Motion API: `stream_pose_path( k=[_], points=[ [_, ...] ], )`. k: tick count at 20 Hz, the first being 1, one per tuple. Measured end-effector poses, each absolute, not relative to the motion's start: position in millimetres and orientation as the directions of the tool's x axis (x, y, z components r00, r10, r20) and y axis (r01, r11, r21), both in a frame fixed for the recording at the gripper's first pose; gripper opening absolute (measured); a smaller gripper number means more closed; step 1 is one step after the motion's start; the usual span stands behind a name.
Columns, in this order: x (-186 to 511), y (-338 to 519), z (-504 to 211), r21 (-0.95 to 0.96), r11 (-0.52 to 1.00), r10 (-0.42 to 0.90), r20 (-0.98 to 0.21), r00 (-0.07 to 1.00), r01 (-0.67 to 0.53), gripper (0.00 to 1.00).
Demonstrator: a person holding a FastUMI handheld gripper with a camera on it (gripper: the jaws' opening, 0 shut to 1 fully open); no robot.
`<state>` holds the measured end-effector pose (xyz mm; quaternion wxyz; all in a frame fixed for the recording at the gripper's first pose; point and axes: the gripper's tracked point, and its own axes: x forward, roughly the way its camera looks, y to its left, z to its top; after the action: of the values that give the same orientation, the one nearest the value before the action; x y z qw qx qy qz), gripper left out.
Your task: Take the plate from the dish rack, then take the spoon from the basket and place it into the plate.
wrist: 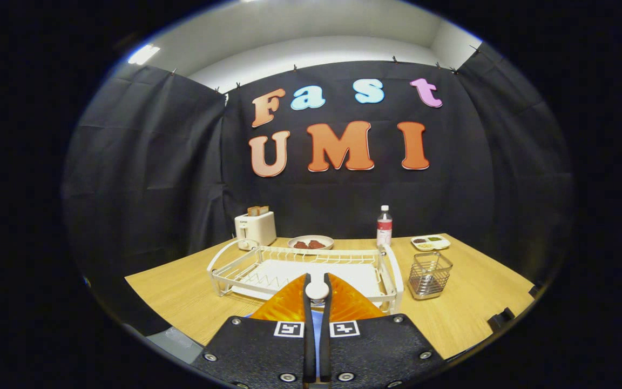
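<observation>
My gripper [317,280] is shut, and a small white rounded piece, which looks like the end of the spoon [317,290], is pinched between its fingertips. The rest of the spoon is hidden behind the fingers [289,307]. A strip of blue [316,327] shows in the narrow gap under them; I cannot tell whether it is the plate. Just beyond the fingertips stands the white wire dish rack [224,273] on the wooden table, with no plate in it. To the rack's right is the wire mesh basket [430,274], which holds no visible spoon.
Behind the rack are a white toaster [255,228] with toast, a bowl of dark food [311,242], a bottle [384,226] and a small tray of sauces [431,242]. Bare wooden tabletop [176,294] lies left of the rack and around the basket.
</observation>
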<state>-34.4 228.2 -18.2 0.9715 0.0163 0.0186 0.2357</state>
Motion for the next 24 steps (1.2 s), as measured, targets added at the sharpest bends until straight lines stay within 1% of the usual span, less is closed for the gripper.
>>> stream_pose_path(
  k=[5,8,12,14,18,19,20,22,23,24],
  points=[
    [-48.3,263.7,-57.4,0.048,0.857,0.515,-0.068,0.854,-0.513,0.03],
    [-43.7,271.3,-65.1,0.03,0.856,0.516,-0.063,0.854,-0.515,0.03],
    [-41.9,276.8,-81.0,0.028,0.854,0.519,-0.1,0.849,-0.519,0.04],
    [-42.2,276.1,-80.2,0.029,0.858,0.512,-0.105,0.852,-0.512,0.08],
    [-46.1,273.4,-89.0,0.018,0.862,0.504,-0.153,0.85,-0.507,0.15],
    [-46.7,270.6,-87.7,0.013,0.864,0.499,-0.156,0.852,-0.503,0.24],
    [-46.5,267.6,-86.5,0.011,0.867,0.494,-0.157,0.855,-0.499,0.28],
    [-43.8,262.5,-84.5,0.012,0.873,0.483,-0.161,0.861,-0.487,0.46],
    [-42.3,258.0,-83.3,0.015,0.877,0.475,-0.167,0.864,-0.479,0.58],
    [-41.0,254.3,-81.6,0.014,0.881,0.469,-0.169,0.867,-0.474,0.65]
  ],
)
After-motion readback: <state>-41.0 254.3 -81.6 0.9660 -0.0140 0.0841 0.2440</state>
